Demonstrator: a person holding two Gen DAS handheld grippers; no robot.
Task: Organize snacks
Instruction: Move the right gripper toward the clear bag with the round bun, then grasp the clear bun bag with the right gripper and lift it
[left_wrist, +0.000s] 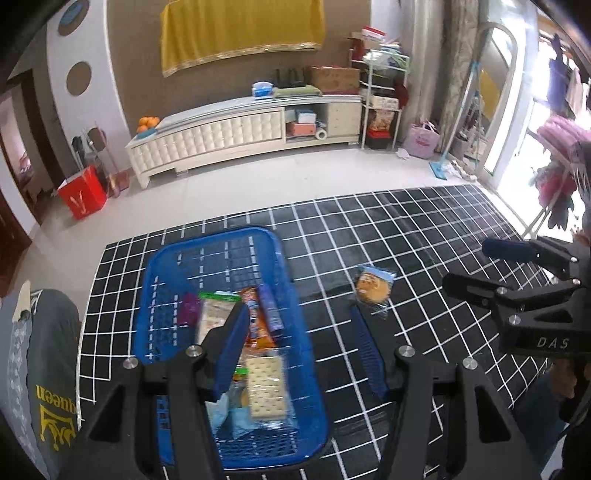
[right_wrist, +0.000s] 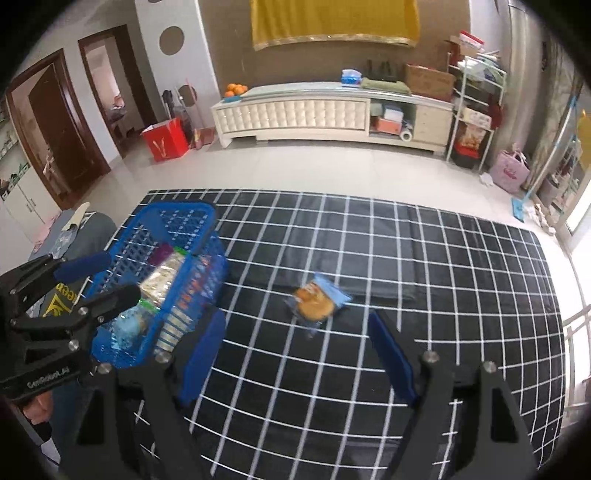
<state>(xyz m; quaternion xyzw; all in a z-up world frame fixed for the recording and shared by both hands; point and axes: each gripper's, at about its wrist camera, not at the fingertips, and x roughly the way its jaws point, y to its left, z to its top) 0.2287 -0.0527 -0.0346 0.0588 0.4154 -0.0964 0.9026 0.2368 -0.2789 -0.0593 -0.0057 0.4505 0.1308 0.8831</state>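
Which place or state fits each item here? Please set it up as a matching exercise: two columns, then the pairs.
Column A:
1. blue basket
2. round cookie packet
3. cracker packet
4. right tool

Column B:
a. lying inside the basket
b. open, holding nothing
c. alone on the grid mat, outside the basket
d. standing on the mat, holding several snacks

Pairs: 1-d, 2-c, 3-a, 4-b

Bright daylight from right, window glare, fisheye-bent edges, slight motion blur
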